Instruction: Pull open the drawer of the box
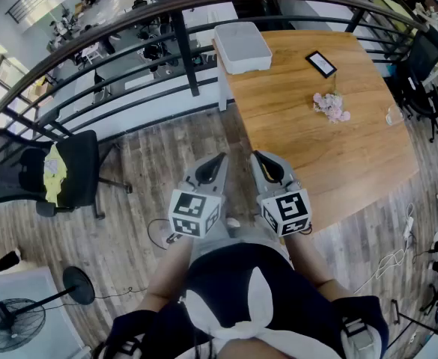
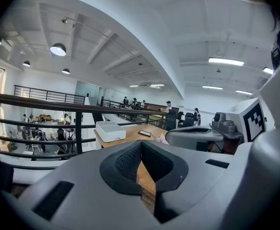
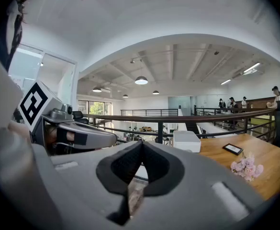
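Observation:
The box point(image 1: 241, 47) is a low white case at the far left corner of the wooden table point(image 1: 353, 163); no drawer front shows from here. It also appears in the left gripper view, box point(image 2: 110, 131), and the right gripper view, box point(image 3: 186, 141), far ahead of the jaws. My left gripper point(image 1: 219, 158) and right gripper point(image 1: 256, 155) hang side by side close to my body, over the floor beside the table's near left edge. Both point toward the box, well short of it. The left gripper point(image 2: 140, 143) and the right gripper point(image 3: 140, 145) are each shut, with nothing between the pads.
On the table lie a black phone-like slab point(image 1: 321, 63), pink flowers point(image 1: 331, 107) and a clear glass point(image 1: 393, 116). A dark railing point(image 1: 181, 47) runs behind the table. A black office chair point(image 1: 46, 174) and a floor fan point(image 1: 9, 324) stand left; cables point(image 1: 387, 264) lie on the floor right.

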`<state>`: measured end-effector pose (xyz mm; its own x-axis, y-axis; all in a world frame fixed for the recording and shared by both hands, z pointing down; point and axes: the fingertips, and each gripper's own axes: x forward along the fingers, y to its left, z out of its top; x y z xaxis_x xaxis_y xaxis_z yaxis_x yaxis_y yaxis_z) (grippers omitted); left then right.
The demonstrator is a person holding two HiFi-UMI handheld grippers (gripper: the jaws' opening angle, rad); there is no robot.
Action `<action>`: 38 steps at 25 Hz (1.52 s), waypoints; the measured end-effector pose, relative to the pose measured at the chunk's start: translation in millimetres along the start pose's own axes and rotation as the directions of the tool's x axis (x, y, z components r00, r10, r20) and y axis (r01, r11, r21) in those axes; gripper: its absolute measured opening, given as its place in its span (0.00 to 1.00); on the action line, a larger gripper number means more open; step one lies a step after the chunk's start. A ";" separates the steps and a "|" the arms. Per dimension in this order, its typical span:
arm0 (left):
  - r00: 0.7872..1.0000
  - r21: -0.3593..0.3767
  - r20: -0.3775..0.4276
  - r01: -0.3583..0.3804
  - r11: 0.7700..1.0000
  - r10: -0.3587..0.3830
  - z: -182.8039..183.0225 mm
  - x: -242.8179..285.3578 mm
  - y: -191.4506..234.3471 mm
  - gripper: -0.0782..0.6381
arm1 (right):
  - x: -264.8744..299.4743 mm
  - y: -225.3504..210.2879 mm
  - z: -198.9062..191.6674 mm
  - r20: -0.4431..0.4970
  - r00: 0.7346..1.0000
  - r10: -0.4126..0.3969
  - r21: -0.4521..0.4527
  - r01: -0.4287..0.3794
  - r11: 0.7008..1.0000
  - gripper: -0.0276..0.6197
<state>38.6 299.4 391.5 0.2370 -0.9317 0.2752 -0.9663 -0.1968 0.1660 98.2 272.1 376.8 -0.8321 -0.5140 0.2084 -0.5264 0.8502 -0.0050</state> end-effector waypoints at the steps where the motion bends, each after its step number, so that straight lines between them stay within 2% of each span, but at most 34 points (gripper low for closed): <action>1: 1.000 0.002 0.000 0.000 1.000 0.000 0.7 3.0 1.2 0.13 | 1.8 -1.0 0.7 0.003 1.000 0.005 -0.005 -0.005 1.000 0.04; 10: 0.999 0.012 -0.011 0.033 0.999 -0.033 10.5 41.7 21.0 0.13 | 29.1 -24.2 1.7 0.007 1.000 -0.022 0.011 0.022 1.000 0.04; 27: 0.996 0.025 -0.019 0.092 0.995 -0.092 67.6 137.1 130.9 0.13 | 153.2 -100.5 46.7 0.030 0.989 -0.142 0.043 0.140 0.989 0.04; 32: 0.992 0.042 -0.018 0.126 0.991 -0.125 79.1 156.7 157.0 0.13 | 186.4 -112.6 49.1 0.016 0.984 -0.175 0.079 0.173 0.982 0.04; 38: 0.988 0.039 -0.033 0.154 0.987 -0.153 74.3 175.9 178.0 0.13 | 205.4 -122.0 42.3 0.005 0.974 -0.228 0.140 0.225 0.964 0.04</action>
<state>-99.2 77.7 399.0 0.3852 -0.8801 0.2776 -0.9214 -0.3500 0.1690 -15.8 57.9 378.9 -0.6912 -0.6946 0.1991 -0.7191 0.6883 -0.0952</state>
